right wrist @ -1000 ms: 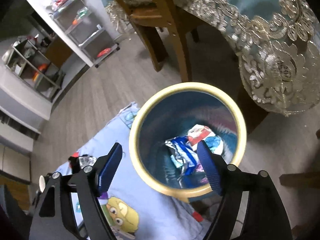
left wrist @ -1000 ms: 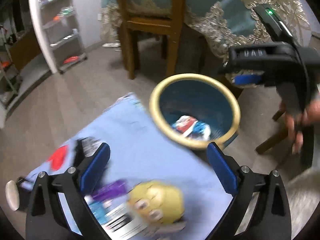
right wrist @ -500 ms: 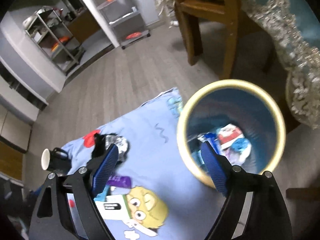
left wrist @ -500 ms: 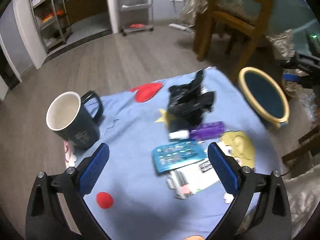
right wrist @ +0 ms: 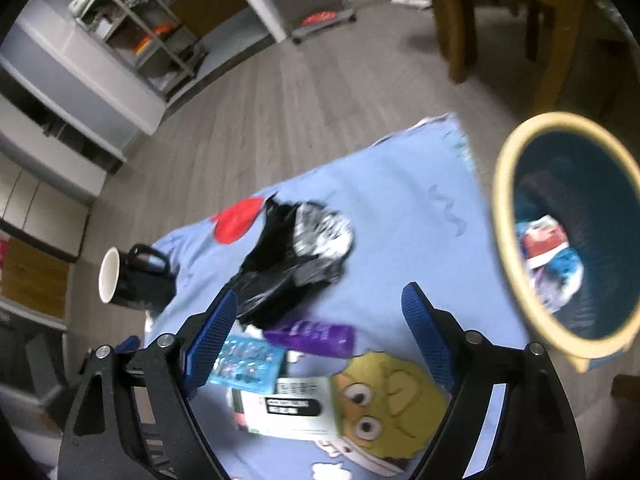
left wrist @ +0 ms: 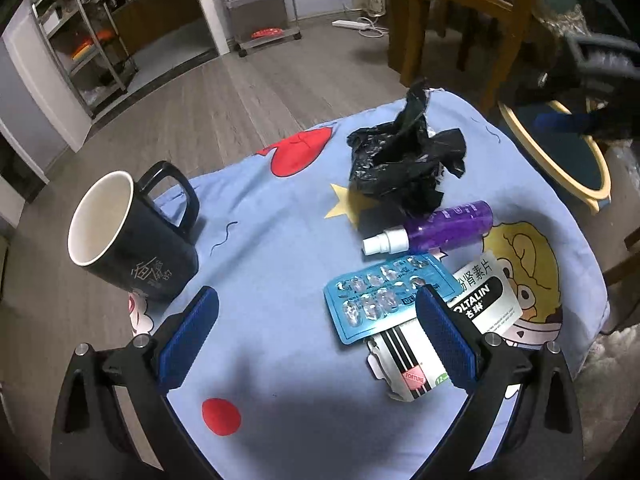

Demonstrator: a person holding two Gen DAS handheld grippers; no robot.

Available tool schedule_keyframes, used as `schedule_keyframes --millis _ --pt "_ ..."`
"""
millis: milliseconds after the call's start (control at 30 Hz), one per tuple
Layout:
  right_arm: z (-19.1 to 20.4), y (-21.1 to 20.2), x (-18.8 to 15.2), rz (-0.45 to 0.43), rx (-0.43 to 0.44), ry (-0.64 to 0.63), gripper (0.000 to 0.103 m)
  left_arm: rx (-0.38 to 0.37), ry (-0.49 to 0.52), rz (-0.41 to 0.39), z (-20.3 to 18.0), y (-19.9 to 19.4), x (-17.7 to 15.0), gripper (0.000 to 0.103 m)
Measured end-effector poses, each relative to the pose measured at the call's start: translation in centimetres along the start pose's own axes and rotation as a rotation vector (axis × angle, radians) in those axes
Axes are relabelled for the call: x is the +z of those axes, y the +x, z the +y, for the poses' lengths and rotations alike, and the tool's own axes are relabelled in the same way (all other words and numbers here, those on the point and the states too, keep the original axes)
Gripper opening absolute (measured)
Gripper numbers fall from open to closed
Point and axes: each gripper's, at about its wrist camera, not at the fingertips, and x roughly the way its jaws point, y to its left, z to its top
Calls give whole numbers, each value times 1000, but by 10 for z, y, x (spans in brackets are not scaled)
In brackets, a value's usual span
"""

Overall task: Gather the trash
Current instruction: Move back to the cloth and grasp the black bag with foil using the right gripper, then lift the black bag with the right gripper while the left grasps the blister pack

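Observation:
A crumpled black plastic bag (left wrist: 404,160) (right wrist: 292,256) lies on the blue cartoon cloth (left wrist: 280,240). In front of it lie a purple spray bottle (left wrist: 436,228) (right wrist: 312,334), a blue blister pack (left wrist: 384,294) (right wrist: 244,364) and a white medicine box (left wrist: 444,320) (right wrist: 284,406). A blue bin with a yellow rim (left wrist: 560,152) (right wrist: 500,216) stands off the right edge, with wrappers (right wrist: 552,256) inside. My left gripper (left wrist: 316,336) is open and empty above the near cloth. My right gripper (right wrist: 320,336) is open and empty above the bottle and bag.
A black mug (left wrist: 128,236) (right wrist: 132,276) stands at the cloth's left edge. A wooden chair (left wrist: 460,20) and a table with a lace cloth stand behind the bin. Metal shelves (left wrist: 92,40) line the far wall across grey floor.
Both grippers have swung left, away from the bin and toward the items on the cloth. The left view has drawn closer to the mug, bag and blister pack. Both stay open.

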Motion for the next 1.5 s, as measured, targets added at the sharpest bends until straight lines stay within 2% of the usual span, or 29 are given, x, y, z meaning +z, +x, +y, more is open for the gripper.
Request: schedule_keyframes --millis 167,300,367,433,533,633,867,1267,1367,1500 --pt "26 34 -4 70 39 -27 85 -5 -41 10 10 3 -1 97" --pt "35 51 0 89 56 -6 84 -2 -52 20 14 6 -3 97" --pt "32 57 2 92 59 24 75 -8 -56 22 15 7 -3 97" --pt "29 64 3 112 70 55 41 -12 -59 25 15 8 -3 97" --pt "22 68 1 134 89 95 23 -32 -73 33 15 12 -2 97" --pt "21 58 3 107 90 91 12 -63 -83 40 10 14 1 97" --pt "18 36 12 37 90 67 9 -141 -57 80 -18 27 4 97" --pt "2 14 18 3 103 82 9 -169 27 159 -38 44 -7 94" --pt "0 7 17 -4 100 84 9 -156 69 170 -41 48 -11 91" --pt "-3 -7 15 -19 124 102 9 -144 118 176 -45 55 -11 76"
